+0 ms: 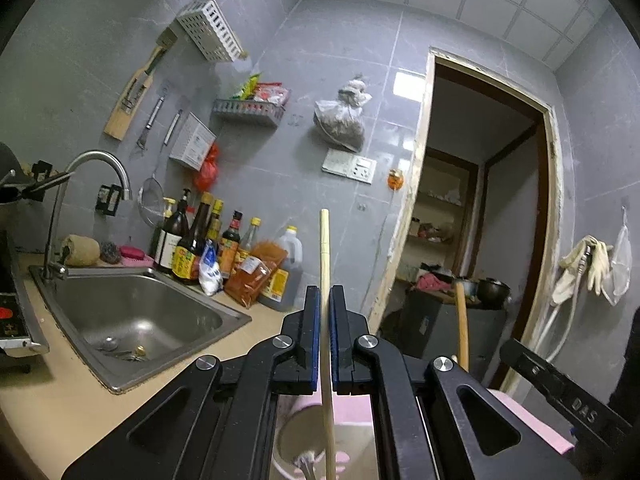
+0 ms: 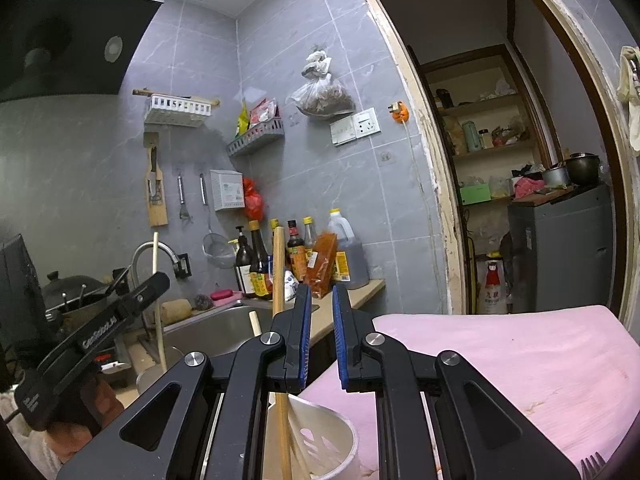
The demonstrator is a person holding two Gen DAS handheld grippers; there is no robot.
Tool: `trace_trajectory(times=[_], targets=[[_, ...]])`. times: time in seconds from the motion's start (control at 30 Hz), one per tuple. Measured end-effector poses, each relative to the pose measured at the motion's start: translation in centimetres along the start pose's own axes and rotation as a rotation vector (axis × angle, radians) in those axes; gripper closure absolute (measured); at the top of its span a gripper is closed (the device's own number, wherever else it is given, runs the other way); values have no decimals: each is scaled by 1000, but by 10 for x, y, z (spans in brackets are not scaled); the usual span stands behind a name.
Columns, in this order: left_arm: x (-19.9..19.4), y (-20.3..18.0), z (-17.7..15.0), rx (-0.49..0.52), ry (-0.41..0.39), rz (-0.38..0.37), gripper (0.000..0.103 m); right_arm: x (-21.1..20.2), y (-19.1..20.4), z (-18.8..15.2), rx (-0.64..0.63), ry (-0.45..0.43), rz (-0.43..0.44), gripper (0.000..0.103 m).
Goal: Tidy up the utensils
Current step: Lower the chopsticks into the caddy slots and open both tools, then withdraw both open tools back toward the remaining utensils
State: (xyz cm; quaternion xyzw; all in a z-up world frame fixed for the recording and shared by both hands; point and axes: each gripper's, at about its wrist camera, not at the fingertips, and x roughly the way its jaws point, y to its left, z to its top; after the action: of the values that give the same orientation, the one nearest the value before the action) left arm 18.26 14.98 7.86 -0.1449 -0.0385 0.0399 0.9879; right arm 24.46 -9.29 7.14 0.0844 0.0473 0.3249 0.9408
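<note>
Desk (image 1: 48,412): we see the beige desk along the lower left of the left wrist view, with the steel sink (image 1: 136,312) set into it and sauce bottles behind.
Pink board (image 2: 500,364): a pink cutting board fills the lower right of the right wrist view; a dark fork (image 2: 594,465) peeks in at its bottom right corner, and we judge it not yet sorted.
Utensil cup (image 2: 340,440): a pale slotted holder sits at the bottom centre, just beside the board; a wooden handle (image 2: 278,264) already stands in it.
Left gripper (image 1: 325,344): its fingers are clamped on a single chopstick (image 1: 324,240), held upright, lower end reaching down into the cup mouth at bottom centre.
Right gripper (image 2: 322,340): its fingers stand apart with nothing between them, hovering over the cup and board edge.
Progress: we judge the task partly done: some utensils are in the cup, the chopstick is about to be released, and the fork is left.
</note>
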Motion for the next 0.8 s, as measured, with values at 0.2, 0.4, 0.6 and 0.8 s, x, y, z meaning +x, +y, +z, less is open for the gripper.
trace_trajectory(times=[0.2,0.4,0.6,0.8], targets=[[-1,-3,3,6,77,-33,97,-1,0,2,4,-5,-10,80],[-6,-6,5,13,136,-61,80,-10,1,7,7,-20,-23,74],[-23,-22,15,29,168,-89,48,-38,-5,15,15,-33,-75,51],[-39,-53,14,90,218,-124,27,-83,-15,21,-13,-51,-132,26]])
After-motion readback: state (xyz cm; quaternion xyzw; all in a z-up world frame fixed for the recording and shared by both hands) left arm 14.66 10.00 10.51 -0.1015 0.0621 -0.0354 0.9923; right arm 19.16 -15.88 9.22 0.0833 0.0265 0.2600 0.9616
